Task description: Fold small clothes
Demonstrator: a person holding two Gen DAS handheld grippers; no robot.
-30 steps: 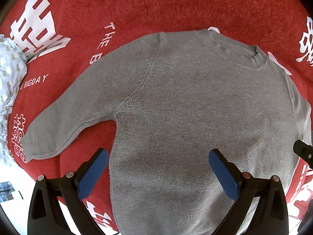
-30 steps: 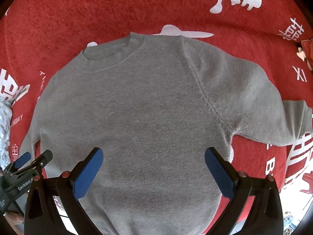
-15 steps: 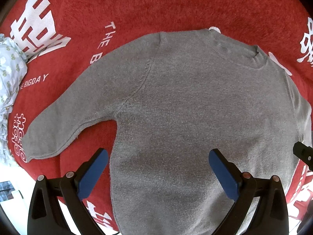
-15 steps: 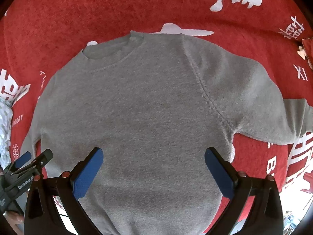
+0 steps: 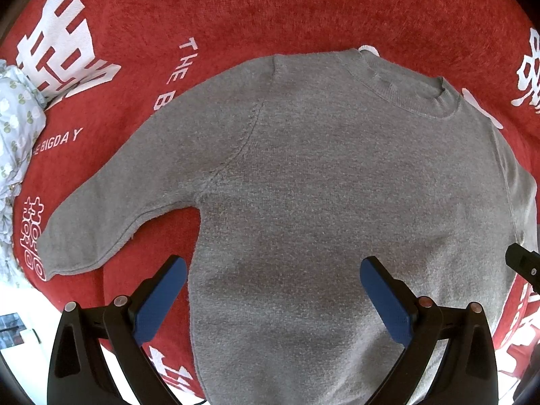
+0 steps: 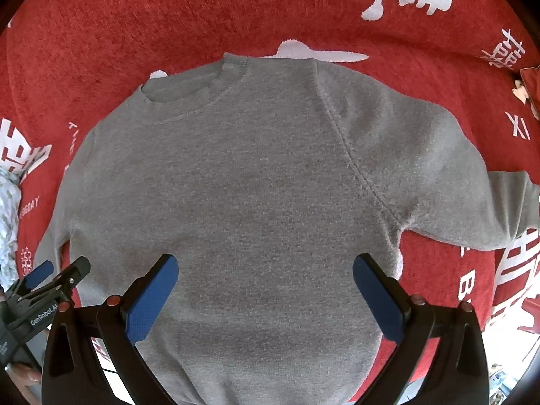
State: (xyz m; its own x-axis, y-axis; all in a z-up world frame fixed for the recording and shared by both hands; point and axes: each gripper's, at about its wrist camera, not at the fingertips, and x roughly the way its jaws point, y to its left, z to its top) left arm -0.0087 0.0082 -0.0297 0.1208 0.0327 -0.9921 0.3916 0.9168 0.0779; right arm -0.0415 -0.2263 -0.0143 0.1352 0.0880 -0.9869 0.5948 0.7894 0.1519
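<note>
A gray sweater (image 5: pixel 337 185) lies flat on the red blanket (image 5: pixel 236 10) — not folded yet.

The left gripper (image 5: pixel 273 290) and right gripper (image 6: pixel 265 287) hover over its bottom part, fingers (image 5: pixel 162 300) wide apart, holding nothing. The sweater looks soft, light and floppy — it will likely sag when lifted. A good place to pinch is a sleeve (image 5: pixel 94 226) end or the side edge.

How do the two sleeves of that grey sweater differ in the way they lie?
The left sleeve lies fully spread, and its cuff end shows on the red blanket. The right sleeve runs out past the picture's edge, so its cuff is hidden. The left sleeve curves gently; the right sleeve shows a crease near its far end. Both lie flat, angled outward and down from the shoulders, untouched by either hand-held gripper.
</note>
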